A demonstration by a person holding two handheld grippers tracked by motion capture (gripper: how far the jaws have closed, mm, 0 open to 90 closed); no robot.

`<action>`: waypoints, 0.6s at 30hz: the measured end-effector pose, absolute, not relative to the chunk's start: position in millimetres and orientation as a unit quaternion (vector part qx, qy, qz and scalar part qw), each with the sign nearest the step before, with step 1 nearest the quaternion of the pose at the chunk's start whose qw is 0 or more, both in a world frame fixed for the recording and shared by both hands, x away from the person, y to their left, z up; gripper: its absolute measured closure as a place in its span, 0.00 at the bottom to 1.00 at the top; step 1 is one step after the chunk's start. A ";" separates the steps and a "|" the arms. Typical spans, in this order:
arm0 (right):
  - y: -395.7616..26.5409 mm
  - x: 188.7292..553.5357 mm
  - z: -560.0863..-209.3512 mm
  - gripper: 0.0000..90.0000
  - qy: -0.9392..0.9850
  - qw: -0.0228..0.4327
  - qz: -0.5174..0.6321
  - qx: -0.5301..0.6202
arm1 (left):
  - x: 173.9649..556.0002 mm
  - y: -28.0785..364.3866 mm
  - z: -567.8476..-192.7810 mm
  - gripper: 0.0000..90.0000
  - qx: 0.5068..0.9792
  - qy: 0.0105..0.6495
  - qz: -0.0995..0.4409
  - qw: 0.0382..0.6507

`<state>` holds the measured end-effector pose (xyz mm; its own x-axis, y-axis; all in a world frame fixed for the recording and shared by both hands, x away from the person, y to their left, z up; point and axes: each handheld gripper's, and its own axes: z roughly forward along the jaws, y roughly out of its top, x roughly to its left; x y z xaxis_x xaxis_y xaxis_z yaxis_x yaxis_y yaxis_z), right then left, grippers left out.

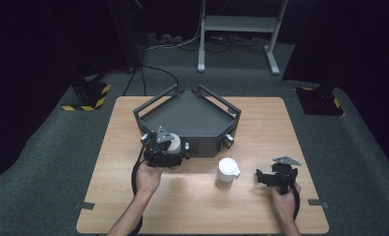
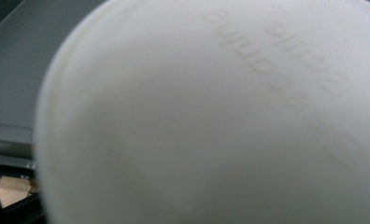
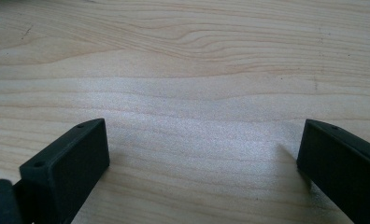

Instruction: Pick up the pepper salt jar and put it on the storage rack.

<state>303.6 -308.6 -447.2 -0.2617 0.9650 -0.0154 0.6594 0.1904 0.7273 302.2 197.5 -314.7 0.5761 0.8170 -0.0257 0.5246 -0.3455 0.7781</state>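
White cylindrical plastic cup (image 1: pixel 174 143) clenched in left tongs (image 1: pixel 167 150), just at dark grey tray's (image 1: pixel 192 118) front wall near surface's (image 1: pixel 192 206) left edge. Right tongs (image 1: pixel 276 178) released, empty.

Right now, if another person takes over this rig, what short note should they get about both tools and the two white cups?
Left tool: shut on one white cup, held just in front of the dark tray.
Right tool: open, jaws wide apart, nothing between them, low over the wooden table.
Second white cup: stands upright on the table between the two tools, untouched.
Done: first cup gripped.
Left: probably place it in the tray, then handle the second cup.
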 end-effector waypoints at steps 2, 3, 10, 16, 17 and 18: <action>-308.7 303.6 -447.2 0.02 0.731 0.246 0.310 0.555 | 304.8 198.9 -309.5 0.37 0.798 0.420 0.185 0.391; -308.7 303.6 -447.2 0.02 0.731 0.246 0.310 0.555 | 306.0 199.3 -307.0 0.37 0.798 0.419 0.183 0.391; -308.6 303.7 -447.2 0.02 0.731 0.246 0.310 0.555 | 315.6 201.6 -292.9 0.37 0.794 0.424 0.177 0.399; -308.6 303.6 -447.3 0.02 0.731 0.246 0.310 0.555 | 322.3 203.2 -283.8 0.37 0.791 0.426 0.169 0.405; -308.6 303.6 -447.3 0.02 0.731 0.246 0.310 0.555 | 324.1 203.1 -281.5 0.37 0.791 0.426 0.169 0.405; -308.7 303.6 -447.3 0.02 0.731 0.246 0.310 0.555 | 327.7 202.8 -276.7 0.37 0.791 0.426 0.169 0.405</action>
